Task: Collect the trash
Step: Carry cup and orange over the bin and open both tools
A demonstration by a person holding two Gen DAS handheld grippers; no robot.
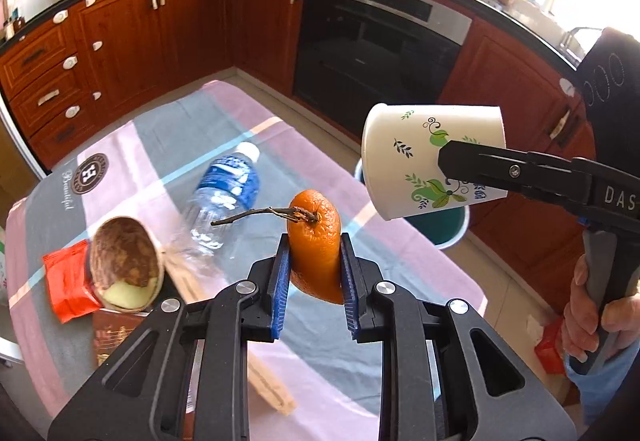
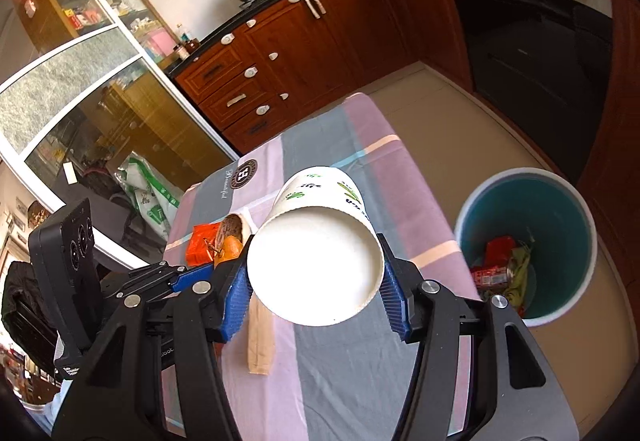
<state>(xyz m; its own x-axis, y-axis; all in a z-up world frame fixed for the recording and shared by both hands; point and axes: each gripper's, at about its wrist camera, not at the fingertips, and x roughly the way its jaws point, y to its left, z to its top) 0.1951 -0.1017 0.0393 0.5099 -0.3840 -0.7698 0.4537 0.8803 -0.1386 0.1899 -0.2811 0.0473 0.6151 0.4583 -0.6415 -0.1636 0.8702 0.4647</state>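
Note:
My left gripper (image 1: 314, 277) is shut on a piece of orange peel (image 1: 316, 241) with a dry stem, lifted above the table. A white paper cup (image 2: 316, 261) with green leaf prints lies sideways between the blue pads of my right gripper (image 2: 316, 295), which is shut on it; the same paper cup (image 1: 420, 157) shows at the right of the left wrist view. On the striped tablecloth (image 1: 132, 161) lie a clear plastic bottle (image 1: 224, 197) with a blue label, an avocado half-shell (image 1: 124, 265), a red wrapper (image 1: 66, 281) and a wooden stick (image 2: 260, 337). The left gripper (image 2: 192, 277) is seen beside the cup.
A white bin (image 2: 528, 241) with a teal inside stands on the floor right of the table, holding red and green wrappers. Wooden cabinets (image 1: 132, 37) and a black oven (image 1: 376, 45) line the far wall. A person's hand (image 1: 592, 309) grips the right tool's handle.

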